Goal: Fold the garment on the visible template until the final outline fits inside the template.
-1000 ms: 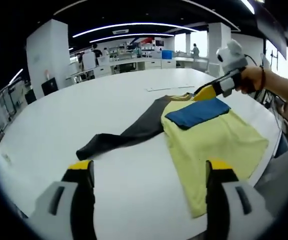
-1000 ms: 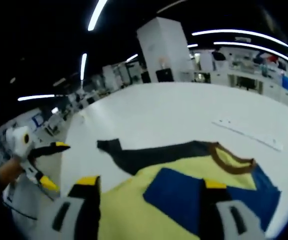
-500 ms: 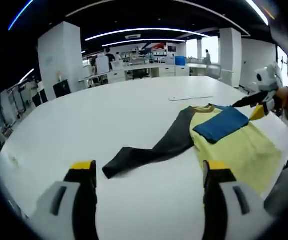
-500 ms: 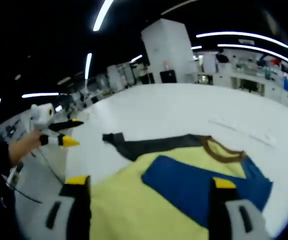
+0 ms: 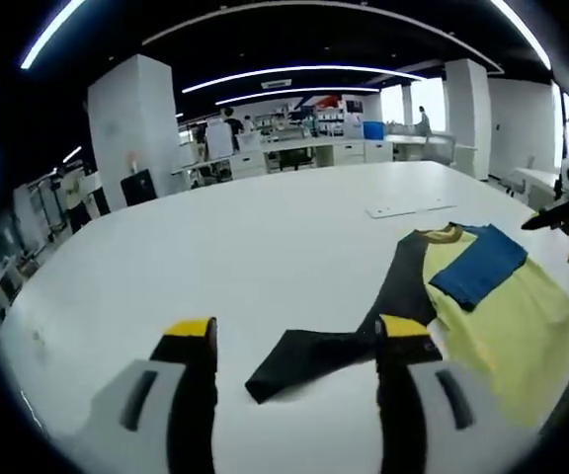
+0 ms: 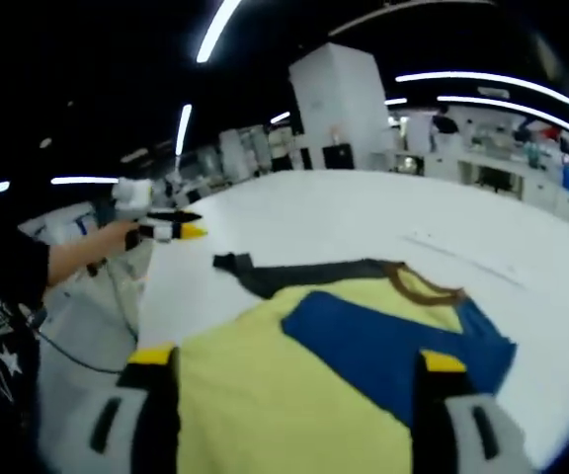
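Left gripper (image 5: 294, 346) lowered | spread over garment (image 5: 482, 296) sleeve | right gripper (image 6: 299, 370) spread

L tool (image 5: 294, 341) open above garment's (image 5: 482, 306) dark sleeve (image 5: 339, 341).

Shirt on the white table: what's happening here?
A person with a gripper in each hand is partway through folding a yellow shirt on a big white table. The blue sleeve is already folded across the body; the dark sleeve lies stretched out flat. The left gripper is open, its jaws either side of that sleeve's cuff end, holding nothing. The right gripper is open too, over the yellow body, holding nothing.
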`<state>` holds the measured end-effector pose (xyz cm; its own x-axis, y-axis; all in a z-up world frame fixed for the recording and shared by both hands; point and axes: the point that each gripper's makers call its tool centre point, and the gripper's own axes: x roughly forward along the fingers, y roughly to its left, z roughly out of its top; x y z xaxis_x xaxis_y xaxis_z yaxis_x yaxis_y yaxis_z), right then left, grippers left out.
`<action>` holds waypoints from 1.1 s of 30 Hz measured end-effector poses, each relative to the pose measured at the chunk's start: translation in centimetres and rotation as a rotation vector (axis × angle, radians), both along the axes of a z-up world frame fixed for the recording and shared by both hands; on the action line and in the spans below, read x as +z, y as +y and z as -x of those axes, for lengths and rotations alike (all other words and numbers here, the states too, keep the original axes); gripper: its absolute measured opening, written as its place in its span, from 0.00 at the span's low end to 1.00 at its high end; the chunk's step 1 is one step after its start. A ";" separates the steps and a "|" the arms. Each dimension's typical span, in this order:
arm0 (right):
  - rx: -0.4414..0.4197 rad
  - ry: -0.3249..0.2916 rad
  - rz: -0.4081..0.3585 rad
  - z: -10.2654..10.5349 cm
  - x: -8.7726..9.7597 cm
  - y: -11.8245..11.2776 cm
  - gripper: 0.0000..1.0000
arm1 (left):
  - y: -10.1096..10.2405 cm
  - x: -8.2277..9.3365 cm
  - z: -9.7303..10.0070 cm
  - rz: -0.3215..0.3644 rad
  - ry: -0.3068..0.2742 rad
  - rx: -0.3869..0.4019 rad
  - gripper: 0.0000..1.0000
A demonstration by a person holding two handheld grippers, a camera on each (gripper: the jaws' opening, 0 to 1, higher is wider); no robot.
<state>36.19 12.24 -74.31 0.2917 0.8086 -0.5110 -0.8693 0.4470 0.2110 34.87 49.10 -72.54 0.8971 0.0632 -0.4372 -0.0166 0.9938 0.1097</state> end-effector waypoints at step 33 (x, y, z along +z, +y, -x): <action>-0.160 0.001 0.048 2.5 -1.9 -8.7 0.96 | 3.2 -11.1 -1.6 0.050 0.296 -0.068 0.29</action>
